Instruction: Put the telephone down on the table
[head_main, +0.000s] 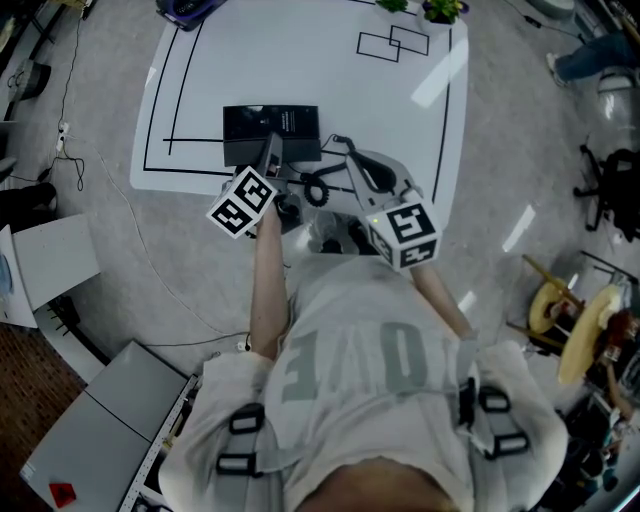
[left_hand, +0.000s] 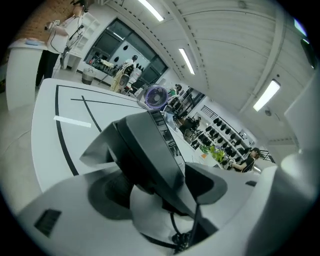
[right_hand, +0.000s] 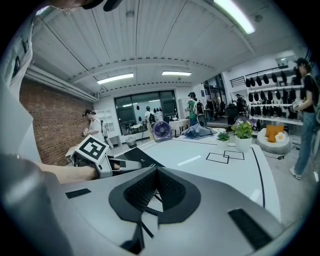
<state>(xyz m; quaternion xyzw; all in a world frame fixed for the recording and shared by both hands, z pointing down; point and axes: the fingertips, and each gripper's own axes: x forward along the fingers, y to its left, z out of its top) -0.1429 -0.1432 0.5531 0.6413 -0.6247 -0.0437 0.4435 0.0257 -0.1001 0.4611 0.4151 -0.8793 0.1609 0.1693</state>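
The black telephone (head_main: 270, 133) lies flat on the white table (head_main: 300, 70), near its front edge. My left gripper (head_main: 272, 158) reaches onto the telephone's near side. In the left gripper view the telephone (left_hand: 150, 145) fills the middle, and the left gripper (left_hand: 157, 185) stands open, its jaws wide on either side of it. A black cord (left_hand: 175, 230) runs under the jaws. My right gripper (head_main: 358, 168) hovers just right of the telephone. In its own view the right gripper (right_hand: 157, 187) is shut with its pads meeting and nothing visible between them. The telephone (right_hand: 137, 161) and left gripper's marker cube (right_hand: 92, 149) show at left.
Black tape lines and two overlapping rectangles (head_main: 393, 42) mark the table. A small purple fan (right_hand: 161, 129) and potted plants (right_hand: 243, 131) stand at the far end. A white cabinet (head_main: 50, 265) is on the floor at left, chairs and gear (head_main: 575, 330) at right. People stand in the background.
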